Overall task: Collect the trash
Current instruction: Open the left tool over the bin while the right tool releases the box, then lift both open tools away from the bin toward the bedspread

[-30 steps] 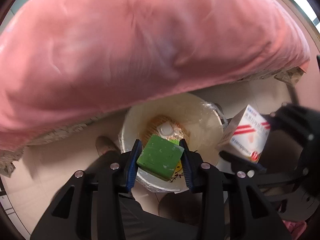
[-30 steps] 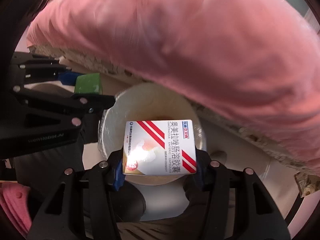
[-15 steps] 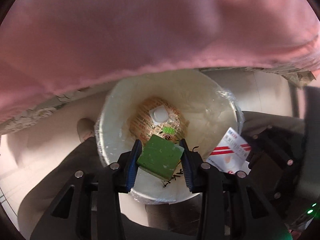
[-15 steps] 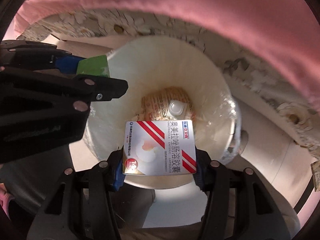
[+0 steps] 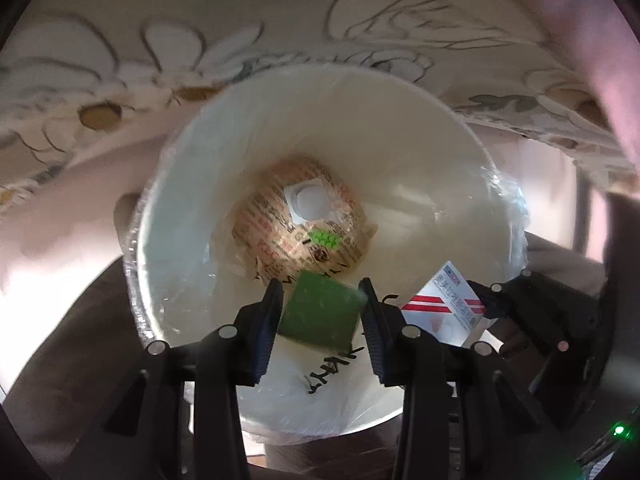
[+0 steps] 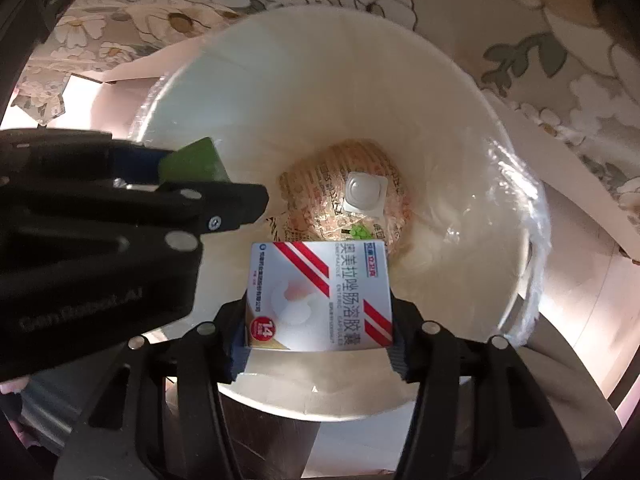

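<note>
A white trash bin (image 5: 400,128) lined with clear plastic fills both views (image 6: 460,92). A printed wrapper (image 5: 280,232) and a white blister pack (image 5: 308,200) lie at its bottom. My left gripper (image 5: 320,308) is shut on a green block (image 5: 320,312) and holds it over the bin's mouth. It also shows in the right wrist view (image 6: 192,164). My right gripper (image 6: 318,320) is shut on a white medicine box with red stripes (image 6: 320,292), held over the bin beside the left gripper. The box shows in the left wrist view (image 5: 444,304).
A floral bedsheet (image 5: 120,60) hangs behind the bin, also in the right wrist view (image 6: 560,60). Pink bedding (image 5: 592,40) shows at the upper right. Pale floor (image 6: 580,300) surrounds the bin.
Both grippers have moved down and closer to the bin, which now fills the views. The pink bedding has slid out of the top. Both still hold their items.
</note>
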A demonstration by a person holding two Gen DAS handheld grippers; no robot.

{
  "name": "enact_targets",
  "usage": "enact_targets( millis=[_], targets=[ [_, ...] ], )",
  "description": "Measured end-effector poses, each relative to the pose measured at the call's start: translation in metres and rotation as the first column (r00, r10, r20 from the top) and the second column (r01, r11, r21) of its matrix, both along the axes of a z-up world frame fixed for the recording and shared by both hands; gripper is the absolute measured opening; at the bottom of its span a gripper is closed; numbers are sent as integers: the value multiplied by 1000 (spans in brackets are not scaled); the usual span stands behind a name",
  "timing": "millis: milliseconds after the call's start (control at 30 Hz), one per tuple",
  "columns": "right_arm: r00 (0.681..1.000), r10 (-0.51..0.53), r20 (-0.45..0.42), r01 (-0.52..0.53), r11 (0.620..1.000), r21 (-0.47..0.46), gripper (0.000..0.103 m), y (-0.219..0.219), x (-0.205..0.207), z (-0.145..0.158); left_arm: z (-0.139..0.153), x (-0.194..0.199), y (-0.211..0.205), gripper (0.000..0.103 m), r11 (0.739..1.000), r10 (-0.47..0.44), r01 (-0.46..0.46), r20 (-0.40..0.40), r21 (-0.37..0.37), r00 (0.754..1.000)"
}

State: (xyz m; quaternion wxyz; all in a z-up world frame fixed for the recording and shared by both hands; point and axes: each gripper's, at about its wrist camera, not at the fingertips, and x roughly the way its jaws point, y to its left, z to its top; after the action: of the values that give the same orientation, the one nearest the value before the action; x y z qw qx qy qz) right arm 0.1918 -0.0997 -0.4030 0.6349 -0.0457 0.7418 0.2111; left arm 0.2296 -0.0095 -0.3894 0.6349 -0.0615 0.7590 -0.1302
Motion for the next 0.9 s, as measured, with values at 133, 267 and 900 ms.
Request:
enact_targets(
  millis=[133, 267, 900],
  targets=[
    [1000, -3, -9, 3, 1000, -12, 62, -2, 1, -6, -3, 4, 1, 53, 1000, -2, 2, 6, 19, 1000],
    [1000, 0, -5, 0, 1000, -15, 62, -2, 3, -10, -5, 4, -1, 53, 1000, -5, 5, 8, 20, 1000],
    [998, 40, 54, -36, 997, -67, 62, -11, -18, 21, 29, -21, 2, 53, 997, -43, 39, 64, 65, 997]
  ],
)
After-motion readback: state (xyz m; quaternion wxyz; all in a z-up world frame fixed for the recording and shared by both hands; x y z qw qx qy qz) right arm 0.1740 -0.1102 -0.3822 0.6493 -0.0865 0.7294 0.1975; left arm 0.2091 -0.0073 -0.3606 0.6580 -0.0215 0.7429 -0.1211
